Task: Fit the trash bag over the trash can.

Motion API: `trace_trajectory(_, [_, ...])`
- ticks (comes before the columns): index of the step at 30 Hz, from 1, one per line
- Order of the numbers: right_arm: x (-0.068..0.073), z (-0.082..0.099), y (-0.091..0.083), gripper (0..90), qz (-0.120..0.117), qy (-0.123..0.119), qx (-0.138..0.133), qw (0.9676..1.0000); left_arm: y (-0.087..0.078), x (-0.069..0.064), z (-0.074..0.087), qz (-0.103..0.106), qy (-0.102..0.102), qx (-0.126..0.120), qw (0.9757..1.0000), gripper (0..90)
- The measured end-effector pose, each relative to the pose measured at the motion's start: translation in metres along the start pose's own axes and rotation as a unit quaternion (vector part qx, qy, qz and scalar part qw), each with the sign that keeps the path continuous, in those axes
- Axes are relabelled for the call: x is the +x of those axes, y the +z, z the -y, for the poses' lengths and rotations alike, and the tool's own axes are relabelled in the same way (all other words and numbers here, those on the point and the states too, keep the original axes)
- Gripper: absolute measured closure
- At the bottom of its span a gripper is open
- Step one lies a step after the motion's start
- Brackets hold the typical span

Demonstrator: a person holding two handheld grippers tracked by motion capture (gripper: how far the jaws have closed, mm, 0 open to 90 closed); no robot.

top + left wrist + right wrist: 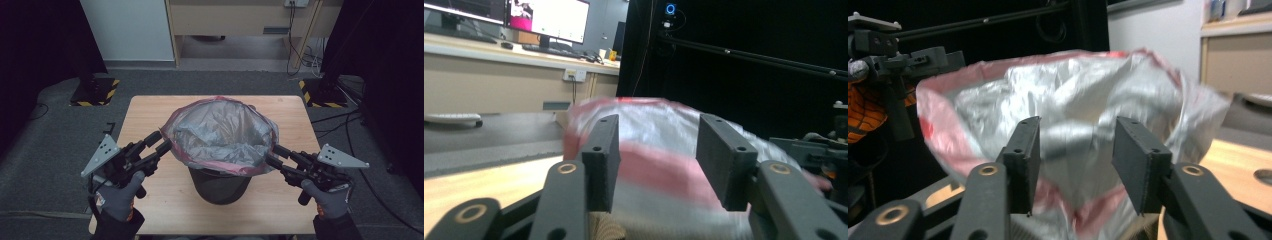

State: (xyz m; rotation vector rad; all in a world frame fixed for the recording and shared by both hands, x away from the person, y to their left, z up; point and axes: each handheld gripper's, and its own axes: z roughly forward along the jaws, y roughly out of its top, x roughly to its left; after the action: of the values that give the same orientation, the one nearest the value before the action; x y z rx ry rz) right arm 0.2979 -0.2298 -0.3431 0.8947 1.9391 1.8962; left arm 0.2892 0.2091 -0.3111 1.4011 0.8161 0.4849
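A dark round bin (220,187) stands on the wooden table (145,112). A thin translucent bag (220,132) with a pink rim lies spread wide over its mouth. My left gripper (159,141) sits at the bag's left rim, jaws apart. In the left gripper view the blurred bag (649,112) shows just past and between the jaws of my left gripper (656,135), with no pad pressing on it. My right gripper (273,155) is at the bag's right rim. Its jaws (1075,135) also stand apart in front of the bag (1073,80).
Gloved hands hold both grippers near the table's front corners. Two black stands on yellow-and-black striped bases (92,92) (320,92) flank the table's far corners on grey carpet. A wooden cabinet (240,20) and loose cables (305,55) lie beyond.
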Motion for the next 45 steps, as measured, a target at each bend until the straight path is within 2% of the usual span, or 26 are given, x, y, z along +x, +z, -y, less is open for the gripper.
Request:
trace_trajectory(2, [0.002, -0.004, 0.003, 50.5, 0.011, -0.006, -0.006, 0.9999, 0.014, -0.003, -0.006, 0.001, 0.011, 0.015, 0.9998, 47.8])
trace_trajectory(5, [0.004, -0.005, 0.011, 47.9, 0.021, -0.013, 0.003, 0.9997, 0.029, -0.008, -0.005, 0.0, 0.021, 0.048, 0.9986, 46.8])
trace_trajectory(6, [0.004, -0.004, 0.013, 46.7, 0.022, -0.015, 0.01, 0.9996, 0.031, -0.009, -0.002, -0.001, 0.025, 0.055, 0.9981, 46.8])
trace_trajectory(8, [0.005, -0.002, 0.014, 45.6, 0.024, -0.018, 0.003, 0.9996, 0.03, -0.013, 0.004, -0.002, 0.032, 0.068, 0.9971, 46.8])
trace_trajectory(13, [0.008, 0.0, 0.01, 39.0, 0.022, -0.014, 0.001, 0.9996, 0.016, -0.019, 0.017, -0.006, 0.043, 0.081, 0.9957, 45.3])
trace_trajectory(15, [0.01, 0.001, 0.011, 36.9, 0.027, -0.016, -0.004, 0.9995, 0.011, -0.021, 0.024, -0.004, 0.039, 0.086, 0.9956, 44.7])
trace_trajectory(18, [0.012, 0.002, 0.01, 34.6, 0.027, -0.015, -0.003, 0.9995, 0.007, -0.023, 0.031, 0.004, 0.022, 0.075, 0.9969, 44.1])
trace_trajectory(25, [0.013, 0.005, 0.007, 35.8, 0.024, -0.022, 0.029, 0.999, 0.002, -0.031, 0.036, 0.024, 0.015, 0.082, 0.9962, 42.2])
trace_trajectory(27, [0.012, 0.006, 0.007, 36.1, 0.02, -0.019, 0.029, 0.9992, 0.002, -0.032, 0.039, 0.026, 0.017, 0.087, 0.9957, 41.9])
trace_trajectory(30, [0.013, 0.007, 0.007, 36.8, 0.015, -0.019, 0.032, 0.9992, 0.003, -0.032, 0.045, 0.033, 0.009, 0.093, 0.9951, 40.9])
trace_trajectory(35, [0.015, 0.009, 0.009, 38.3, 0.002, -0.018, 0.04, 0.999, 0.003, -0.031, 0.048, 0.038, 0.019, 0.1, 0.9941, 40.0])
trace_trajectory(40, [0.015, 0.011, 0.011, 41.5, -0.004, -0.023, 0.048, 0.9986, 0.006, -0.033, 0.053, 0.051, 0.017, 0.105, 0.993, 40.4])
trace_trajectory(45, [0.018, 0.015, 0.015, 42.4, -0.014, -0.022, 0.054, 0.9982, 0.011, -0.036, 0.061, 0.052, 0.025, 0.122, 0.9909, 45.4])
